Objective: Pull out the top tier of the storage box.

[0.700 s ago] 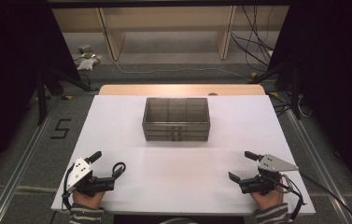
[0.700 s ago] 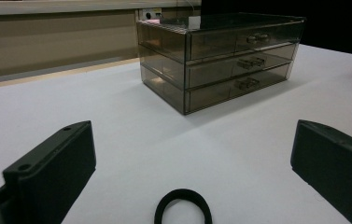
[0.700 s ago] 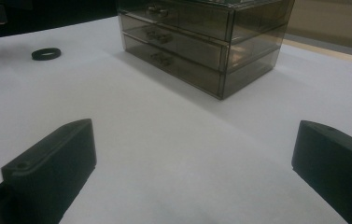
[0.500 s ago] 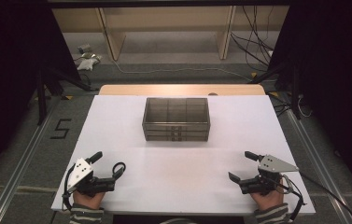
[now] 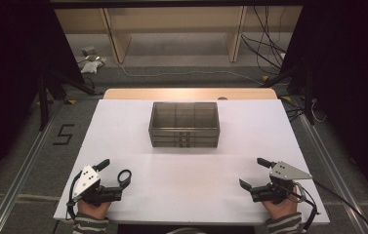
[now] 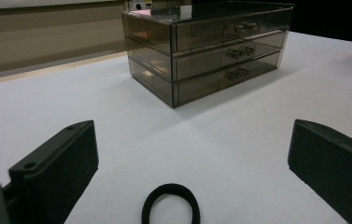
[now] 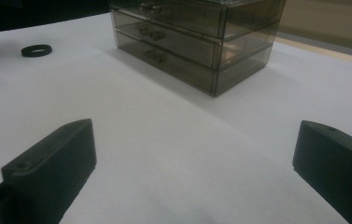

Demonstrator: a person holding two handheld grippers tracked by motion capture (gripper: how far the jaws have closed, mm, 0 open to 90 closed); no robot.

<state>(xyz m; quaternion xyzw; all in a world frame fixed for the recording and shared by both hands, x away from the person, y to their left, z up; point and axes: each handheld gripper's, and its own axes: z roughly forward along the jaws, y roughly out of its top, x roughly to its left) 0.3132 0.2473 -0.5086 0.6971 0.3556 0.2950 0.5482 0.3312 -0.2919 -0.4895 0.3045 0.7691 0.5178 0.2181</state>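
From the high view, the smoky drawer box stands mid-bench, well apart from both hands. The left tongs rest near the bench's front edge, left of the box, spread wide — a black ring lies flat between their tips. The right tongs rest right of the box, spread and empty.

In the left gripper view, the ring lies between the spread jaws without touching them, the box farther off.

In the right gripper view, the box stands ahead — the ring lies well to its left.
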